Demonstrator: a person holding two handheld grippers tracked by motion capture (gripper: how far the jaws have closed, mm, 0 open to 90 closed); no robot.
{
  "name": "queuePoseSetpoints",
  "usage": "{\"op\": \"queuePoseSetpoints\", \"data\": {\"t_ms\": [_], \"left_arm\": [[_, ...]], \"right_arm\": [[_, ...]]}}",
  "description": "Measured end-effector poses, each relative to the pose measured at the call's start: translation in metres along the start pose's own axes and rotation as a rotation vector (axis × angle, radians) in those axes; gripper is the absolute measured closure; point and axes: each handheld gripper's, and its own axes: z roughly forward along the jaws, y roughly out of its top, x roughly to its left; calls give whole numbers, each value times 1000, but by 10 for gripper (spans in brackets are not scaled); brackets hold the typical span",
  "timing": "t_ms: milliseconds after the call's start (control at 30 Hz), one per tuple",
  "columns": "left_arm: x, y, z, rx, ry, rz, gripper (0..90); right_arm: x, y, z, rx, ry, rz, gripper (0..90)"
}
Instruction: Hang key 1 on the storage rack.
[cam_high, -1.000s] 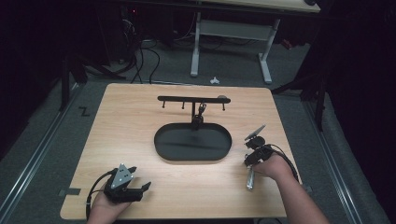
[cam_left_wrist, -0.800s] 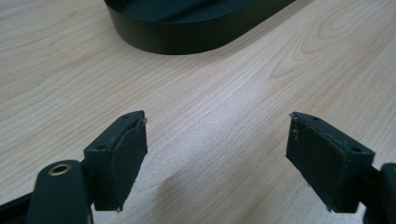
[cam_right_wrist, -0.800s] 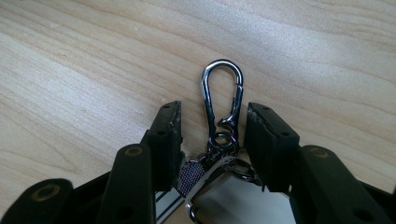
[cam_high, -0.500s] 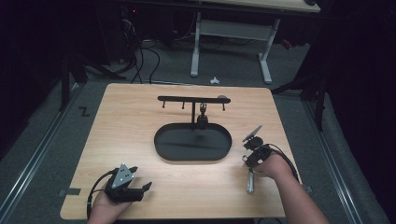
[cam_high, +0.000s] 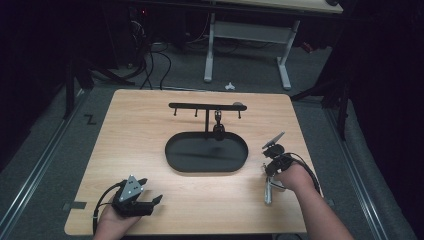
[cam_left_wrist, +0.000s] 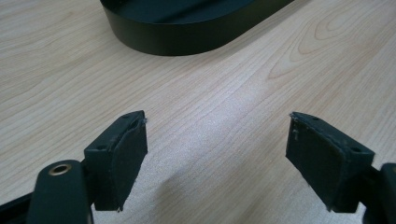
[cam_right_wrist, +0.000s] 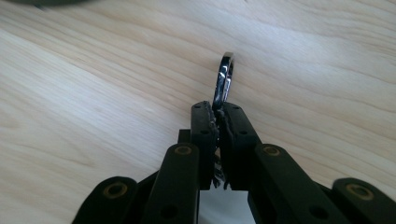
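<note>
Plainly, largest first.
Tabletop (cam_high: 140, 125): light wood, carries everything; the person's forearms come in from the near edge.
Tray (cam_high: 206, 151): black oval dish at centre, bare inside, likely there to catch what drops from the rack.
Rack (cam_high: 206, 106): black bar on a post at the tray's far rim, small pegs hanging below; one dark item already hangs by the post.
Left tool (cam_high: 135, 199): resting near the front-left corner, jaws wide apart, nothing between them (cam_left_wrist: 212, 154); parked clear of the work.
Right tool (cam_right_wrist: 219, 123): right of the tray, jaws just closed, pinching the metal ring.
Metal ring (cam_right_wrist: 224, 79): shiny loop, edge-on, standing up out of the pads, top free, probably for hooking.
Obstacles: none between ring and rack except the tray's rim.
</note>
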Motion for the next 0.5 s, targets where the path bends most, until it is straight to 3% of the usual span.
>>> {"op": "queuePoseSetpoints", "data": {"t_ms": [267,500], "left_arm": [[0,0,1,1,-5,4,212],[0,0,1,2,-7,3,213]], "right_arm": [[-1,1,2,8,-26,7,833],[-9,3,1,-11,-21,65,831]]}}
